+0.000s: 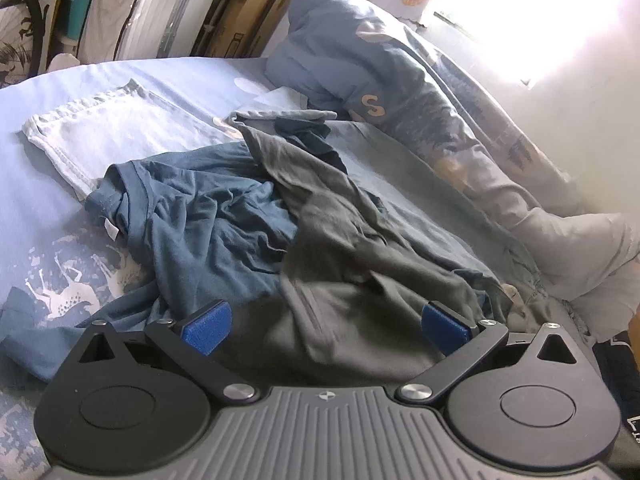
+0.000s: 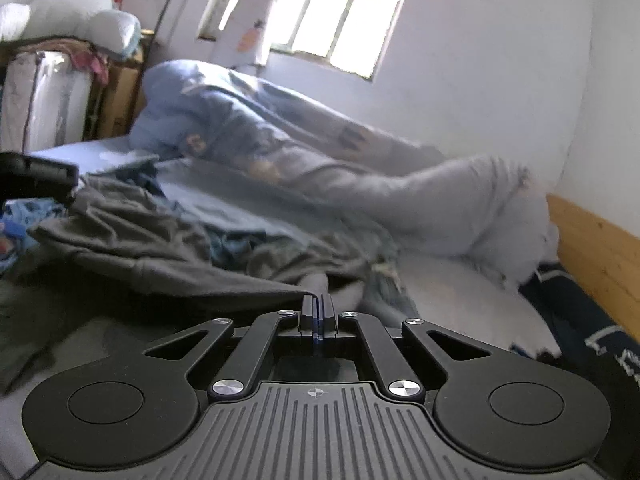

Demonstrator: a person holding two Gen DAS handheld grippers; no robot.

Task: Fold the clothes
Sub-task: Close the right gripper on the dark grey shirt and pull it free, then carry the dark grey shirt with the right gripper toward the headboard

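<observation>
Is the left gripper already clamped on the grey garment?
No: the left gripper has its jaws spread wide, with the grey garment lying loose between and beyond them.

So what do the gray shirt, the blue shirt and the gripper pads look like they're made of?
Gray shirt: thin matte knit, probably cotton jersey; it drapes in soft, limp folds.
Blue shirt: similar light jersey, finely crumpled, with a ribbed-looking collar.
Left gripper pads: blue, finely textured, possibly printed plastic or rubber; hard to tell which.

Both wrist views sit low and close over the bed (image 1: pixel 60 128), facing its far wall, sharing the grey garment (image 1: pixel 328 248) and rumpled duvet (image 2: pixel 280 128).
</observation>
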